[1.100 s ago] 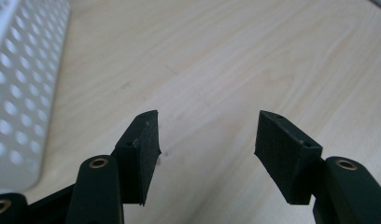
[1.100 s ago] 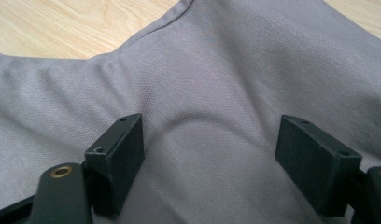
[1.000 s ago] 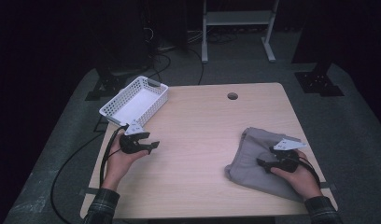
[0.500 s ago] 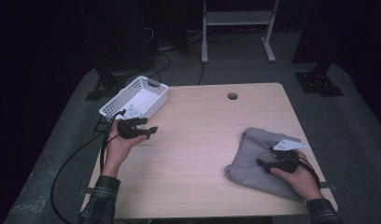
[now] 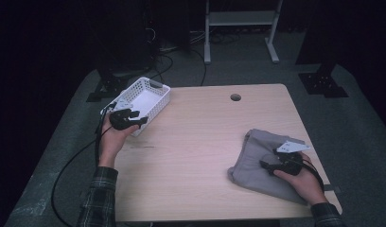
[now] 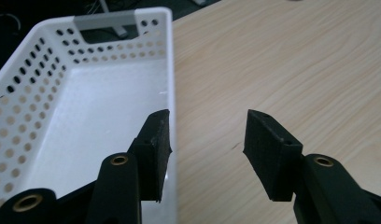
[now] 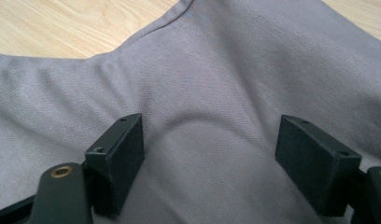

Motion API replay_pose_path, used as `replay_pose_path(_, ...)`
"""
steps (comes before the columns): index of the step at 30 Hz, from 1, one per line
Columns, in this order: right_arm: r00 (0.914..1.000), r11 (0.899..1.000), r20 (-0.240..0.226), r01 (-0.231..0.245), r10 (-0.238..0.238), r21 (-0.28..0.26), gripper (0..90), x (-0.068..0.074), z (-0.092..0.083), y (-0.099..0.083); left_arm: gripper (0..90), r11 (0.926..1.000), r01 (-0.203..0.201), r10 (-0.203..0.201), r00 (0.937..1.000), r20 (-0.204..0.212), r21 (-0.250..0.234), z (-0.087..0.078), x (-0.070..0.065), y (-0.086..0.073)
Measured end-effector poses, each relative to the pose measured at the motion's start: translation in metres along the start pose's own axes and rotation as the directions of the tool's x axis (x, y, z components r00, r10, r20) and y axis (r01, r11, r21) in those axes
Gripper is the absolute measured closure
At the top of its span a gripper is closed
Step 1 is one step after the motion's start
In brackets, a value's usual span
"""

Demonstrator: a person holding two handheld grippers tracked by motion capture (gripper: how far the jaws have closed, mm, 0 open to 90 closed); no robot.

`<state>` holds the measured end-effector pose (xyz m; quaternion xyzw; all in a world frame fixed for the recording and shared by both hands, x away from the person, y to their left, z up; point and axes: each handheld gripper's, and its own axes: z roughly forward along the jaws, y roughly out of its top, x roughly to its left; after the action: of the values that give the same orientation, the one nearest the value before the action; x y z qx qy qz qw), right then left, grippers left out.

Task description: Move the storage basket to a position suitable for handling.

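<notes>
Nearest the person's side of the pale wooden table (image 5: 196, 142), the right gripper (image 5: 267, 165) rests over the rumpled grey cloth garment (image 5: 257, 158), which lies at the table's near right corner. Its jaws stand wide apart with the grey fabric (image 7: 212, 93) spread beneath and between them; the pads (image 7: 121, 149) pinch nothing, though I cannot tell whether their tips touch the cloth. The grey three-cornered plate rides on top of that gripper, and a plaid sleeve (image 5: 326, 215) shows behind the hand.

Further off on the left, the left gripper (image 5: 139, 122) sits at the near end of the white perforated plastic basket (image 5: 155, 90), which stands at the table's far left edge. Its jaws have just been closing, yet they are apart: one pad (image 6: 158, 140) lies inside the basket (image 6: 48, 70) by its long side wall, the other (image 6: 268, 149) outside over bare wood, so the wall passes between them ungripped. A black cable (image 5: 73, 163) trails off the table.

Beyond, a round hole (image 5: 235, 97) marks the tabletop's far edge.
</notes>
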<state>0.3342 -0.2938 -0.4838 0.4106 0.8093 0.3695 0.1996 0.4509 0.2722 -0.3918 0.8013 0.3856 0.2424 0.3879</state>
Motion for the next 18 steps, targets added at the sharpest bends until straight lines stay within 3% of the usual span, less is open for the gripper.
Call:
replay_pose_path(6, 1.0, 1.0, -0.001, 0.0, 0.0, 0.0, 22.2, 0.0, 0.0, 0.0, 56.3, 0.9992, 0.034, -0.034, 0.9994, 0.001, 0.019, 0.01, 0.01, -0.008)
replay_pose_path(14, 1.0, 1.0, -0.001, -0.002, 0.002, 0.0, 22.2, 0.0, 0.0, 0.0, 66.2, 0.9963, 0.021, -0.018, 0.9991, -0.038, 0.083, 0.021, 0.013, -0.013)
replay_pose_path(18, 1.0, 1.0, -0.001, -0.002, 0.002, 0.0, 22.3, 0.0, 0.0, 0.0, 71.5, 0.9942, 0.047, -0.044, 0.9984, -0.034, 0.096, 0.023, 0.014, -0.015)
